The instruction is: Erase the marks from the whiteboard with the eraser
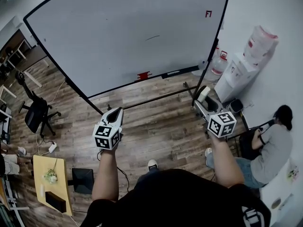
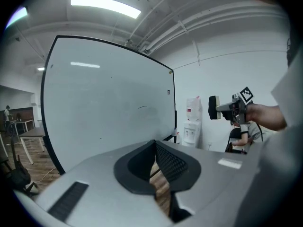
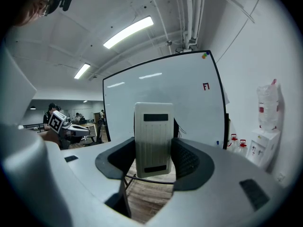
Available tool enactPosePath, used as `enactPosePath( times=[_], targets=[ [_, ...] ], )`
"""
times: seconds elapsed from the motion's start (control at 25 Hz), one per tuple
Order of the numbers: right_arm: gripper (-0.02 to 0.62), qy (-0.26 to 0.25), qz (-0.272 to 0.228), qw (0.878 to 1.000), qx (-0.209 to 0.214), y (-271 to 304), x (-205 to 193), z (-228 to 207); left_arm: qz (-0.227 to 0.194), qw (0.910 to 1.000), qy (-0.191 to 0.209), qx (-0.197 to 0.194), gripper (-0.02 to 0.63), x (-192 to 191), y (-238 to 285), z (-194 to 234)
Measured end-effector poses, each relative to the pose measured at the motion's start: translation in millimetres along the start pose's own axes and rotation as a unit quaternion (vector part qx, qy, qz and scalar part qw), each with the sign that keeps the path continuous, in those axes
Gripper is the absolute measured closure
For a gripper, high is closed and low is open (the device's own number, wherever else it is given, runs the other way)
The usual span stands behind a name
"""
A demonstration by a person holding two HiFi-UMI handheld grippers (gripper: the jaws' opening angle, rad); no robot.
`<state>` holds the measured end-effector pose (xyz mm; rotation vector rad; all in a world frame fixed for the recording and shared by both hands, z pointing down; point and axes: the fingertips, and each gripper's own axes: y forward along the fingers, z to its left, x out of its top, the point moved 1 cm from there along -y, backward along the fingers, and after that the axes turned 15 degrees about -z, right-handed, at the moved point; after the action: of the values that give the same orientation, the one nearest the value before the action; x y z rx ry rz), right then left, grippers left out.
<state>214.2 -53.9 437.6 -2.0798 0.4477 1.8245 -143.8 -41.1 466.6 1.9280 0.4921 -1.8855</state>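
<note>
The big whiteboard (image 1: 128, 32) stands ahead on a wheeled frame. It carries a short dark stroke (image 1: 152, 38) near its middle and a small red mark (image 1: 208, 13) at its upper right. A red object (image 1: 143, 75) lies on its tray. My right gripper (image 1: 202, 96) is shut on the white eraser (image 3: 153, 126), held upright well short of the board. The eraser (image 2: 213, 107) also shows in the left gripper view. My left gripper (image 1: 115, 111) points at the board's lower edge, jaws together with nothing between them.
A water dispenser (image 1: 239, 72) and spare water bottles (image 1: 218, 63) stand right of the board. A person (image 1: 274, 145) sits at the far right. An office chair (image 1: 35, 112) and a small yellow table (image 1: 52, 183) are at the left on the wooden floor.
</note>
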Motion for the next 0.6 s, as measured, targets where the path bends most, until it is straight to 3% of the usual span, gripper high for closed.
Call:
enactPosePath(
  times=[0.6],
  targets=[
    [0.365, -0.011, -0.003, 1.0, -0.019, 50, 4, 8, 0.001, 1.0, -0.001, -0.009, 0.594, -2, 24, 54]
  ],
)
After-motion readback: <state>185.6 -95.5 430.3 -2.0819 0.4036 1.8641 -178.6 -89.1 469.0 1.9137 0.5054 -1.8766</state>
